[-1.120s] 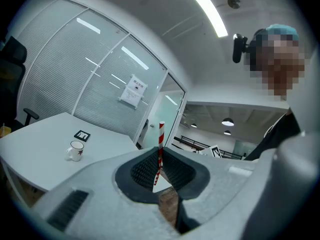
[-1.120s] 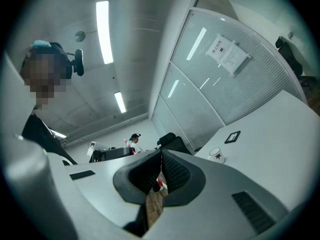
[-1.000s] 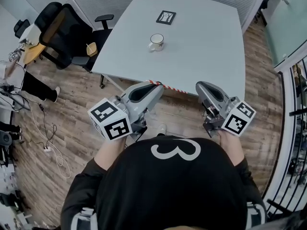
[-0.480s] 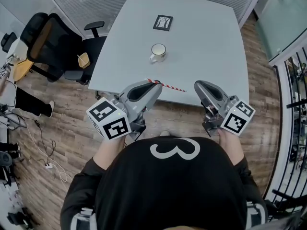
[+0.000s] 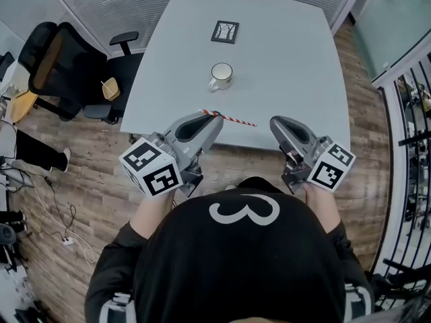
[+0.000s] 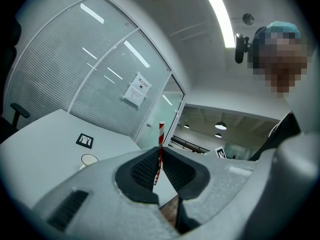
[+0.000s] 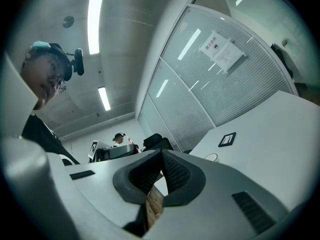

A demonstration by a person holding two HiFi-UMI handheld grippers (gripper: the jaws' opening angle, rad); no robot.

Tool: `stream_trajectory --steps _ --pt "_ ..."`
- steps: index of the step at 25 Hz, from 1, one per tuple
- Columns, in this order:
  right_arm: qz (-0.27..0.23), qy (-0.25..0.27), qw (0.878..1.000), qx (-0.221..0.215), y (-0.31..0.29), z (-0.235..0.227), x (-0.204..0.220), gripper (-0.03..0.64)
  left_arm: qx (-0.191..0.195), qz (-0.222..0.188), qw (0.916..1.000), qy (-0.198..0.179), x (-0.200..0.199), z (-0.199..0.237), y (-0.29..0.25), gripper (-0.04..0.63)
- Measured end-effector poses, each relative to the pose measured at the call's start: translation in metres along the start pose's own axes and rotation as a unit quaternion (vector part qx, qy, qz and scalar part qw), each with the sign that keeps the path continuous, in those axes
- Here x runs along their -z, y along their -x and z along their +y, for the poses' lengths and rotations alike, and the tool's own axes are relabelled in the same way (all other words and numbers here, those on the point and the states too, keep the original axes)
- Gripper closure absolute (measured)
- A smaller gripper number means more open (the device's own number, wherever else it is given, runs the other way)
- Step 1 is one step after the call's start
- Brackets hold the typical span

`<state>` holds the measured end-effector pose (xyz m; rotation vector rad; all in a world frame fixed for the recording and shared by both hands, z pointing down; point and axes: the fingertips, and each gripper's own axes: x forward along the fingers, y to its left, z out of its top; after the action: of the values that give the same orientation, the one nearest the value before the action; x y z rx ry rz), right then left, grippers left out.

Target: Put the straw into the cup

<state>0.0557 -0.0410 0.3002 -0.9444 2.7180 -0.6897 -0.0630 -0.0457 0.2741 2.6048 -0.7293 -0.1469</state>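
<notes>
- Red-and-white striped paper straw is pinched near one end between the ribbed pads of the left claw. The left gripper view shows the jaws closed on it, with the straw standing up out of the left claw.
- In the head view the straw runs crosswise from that claw's tip toward the right claw, its free end short of it. It sits over the near edge of the table.
- Right claw: jaws drawn together, tips meeting, nothing between the pads.
- Both claws point away from the person, level, side by side at the table's near edge. Each marker cube sits at the rear, close to the person's chest.
- White cup stands upright near the middle of the table, handle to its left, well beyond the straw and apart from it. The left gripper view shows only its rim.
- A small black-framed card lies flat further back on the table, beyond the cup.
- A black office chair stands on the wooden floor left of the table.
</notes>
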Motion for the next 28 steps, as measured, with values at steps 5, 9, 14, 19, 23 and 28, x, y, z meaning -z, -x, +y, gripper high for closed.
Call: stream_trajectory --steps 5,9,14,19,23,28 --pt "0.001 -0.002 1.000 0.003 -0.002 -0.007 0.003 0.601 -0.003 -0.001 1.0000 -0.007 0.002 0.005 -0.004 0.561" --pt "0.004 -0.005 1.000 -0.001 -0.011 -0.014 -0.001 0.603 -0.010 -0.003 0.9998 -0.015 -0.003 0.015 -0.007 0.561" --pt "0.008 -0.011 1.000 -0.007 -0.027 -0.027 -0.005 0.603 -0.024 -0.004 0.9996 -0.011 -0.011 0.035 -0.013 0.561" --pt "0.012 -0.015 1.000 -0.008 -0.045 -0.047 -0.013 0.603 -0.033 -0.001 0.9994 -0.005 -0.018 0.055 -0.025 0.561" --pt "0.018 -0.022 1.000 -0.011 -0.067 -0.075 -0.021 0.601 -0.041 -0.001 0.9992 -0.001 -0.027 0.085 -0.042 0.561" --pt "0.022 -0.025 0.999 -0.010 -0.084 -0.090 -0.026 0.602 -0.047 0.000 0.9989 -0.002 -0.035 0.104 -0.050 0.561"
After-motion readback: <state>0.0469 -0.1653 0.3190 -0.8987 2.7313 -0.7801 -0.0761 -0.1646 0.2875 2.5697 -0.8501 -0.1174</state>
